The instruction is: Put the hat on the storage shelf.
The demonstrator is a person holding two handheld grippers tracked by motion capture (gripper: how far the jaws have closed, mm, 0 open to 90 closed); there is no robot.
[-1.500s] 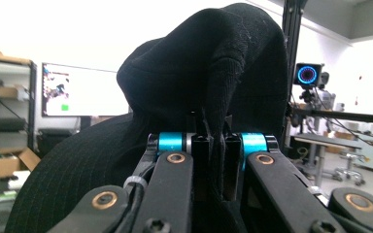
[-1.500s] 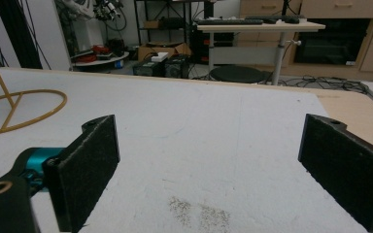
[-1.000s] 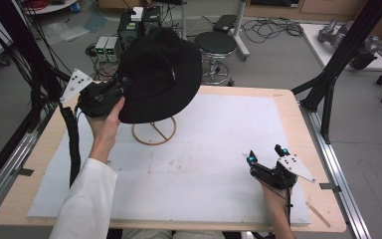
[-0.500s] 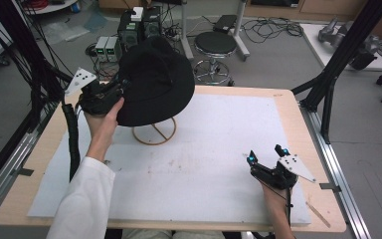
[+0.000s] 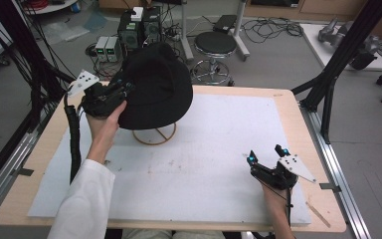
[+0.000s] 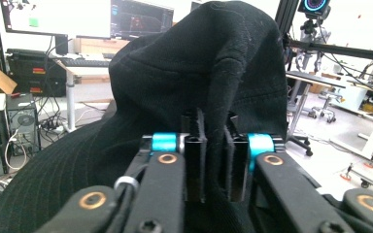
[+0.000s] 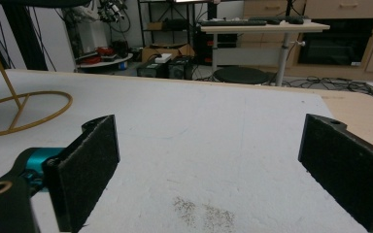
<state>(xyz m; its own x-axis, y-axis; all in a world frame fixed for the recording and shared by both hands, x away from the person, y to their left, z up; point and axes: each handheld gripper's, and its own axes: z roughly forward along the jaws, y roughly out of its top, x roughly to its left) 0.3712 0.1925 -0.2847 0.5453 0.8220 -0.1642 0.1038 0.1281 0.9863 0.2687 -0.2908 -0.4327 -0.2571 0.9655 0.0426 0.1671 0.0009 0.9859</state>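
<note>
**Black felt hat pinched at the left claw, over its wire stand**

Black fabric of the hat (image 5: 154, 84) sits directly ahead of the left claw (image 5: 124, 91), whose two jaws stand close together with a fold of the hat's edge between them. In the left gripper view the fold (image 6: 216, 145) runs up between the pads and the hat's crown rises just beyond the left claw's tips. The jaws have just been opening a little, yet the cloth is still caught between the pads, so this claw is grasping the hat. The hat hangs tilted above the gold wire stand (image 5: 154, 135), whose ring lies on the counter (image 5: 219, 129) below and just beyond the claw.

The left hand (image 5: 104, 124) reaches forward from a white sleeve (image 5: 87, 199), forearm angled up off the counter, claw held roughly level and pointing toward the hat.

The right claw (image 5: 266, 154) rests low, well apart from the hat, near the counter's near right edge. Its jaws stand wide apart with only bare counter between them: released. The right hand (image 5: 276, 201) lies behind it, pointing forward.
</note>
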